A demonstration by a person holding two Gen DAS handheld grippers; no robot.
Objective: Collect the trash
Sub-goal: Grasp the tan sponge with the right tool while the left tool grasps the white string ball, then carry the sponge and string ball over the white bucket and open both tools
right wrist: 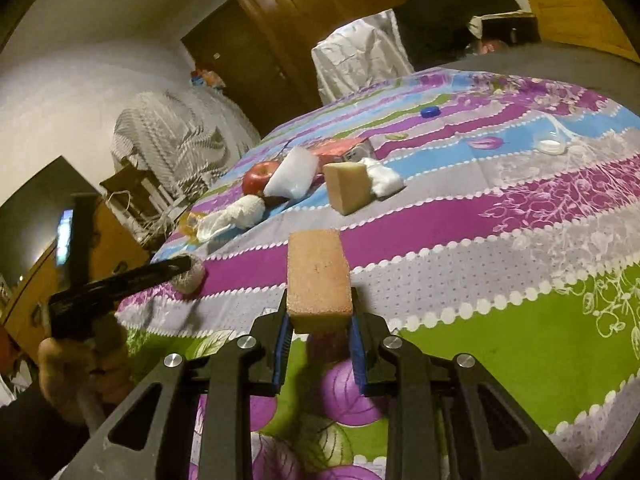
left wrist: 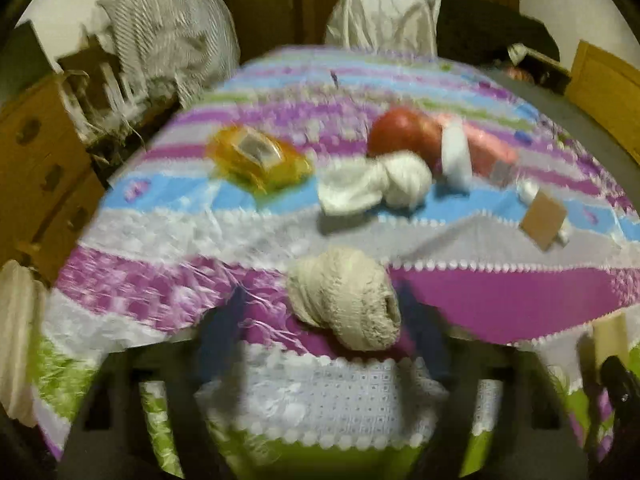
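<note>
My right gripper (right wrist: 320, 320) is shut on a tan sponge block (right wrist: 319, 276), held just above the patterned tablecloth (right wrist: 500, 240). A beige crumpled wad (left wrist: 346, 300) lies at the near table edge between the blurred blue fingers of my left gripper (left wrist: 320, 292). A gap shows on the wad's left side, and its right side sits against the other finger. The right wrist view shows the left gripper (right wrist: 176, 268) at this wad (right wrist: 191, 277), with a person's hand (right wrist: 76, 356) holding it.
Further back lie a white cloth wad (left wrist: 376, 182), an orange wrapper (left wrist: 260, 156), a red apple (left wrist: 396, 132), a white plastic bag (right wrist: 292, 174), a red box (right wrist: 344, 148), a second tan block (right wrist: 348, 186), a blue cap (right wrist: 430, 111) and a clear cup (right wrist: 550, 142). A covered chair (left wrist: 380, 16) stands behind.
</note>
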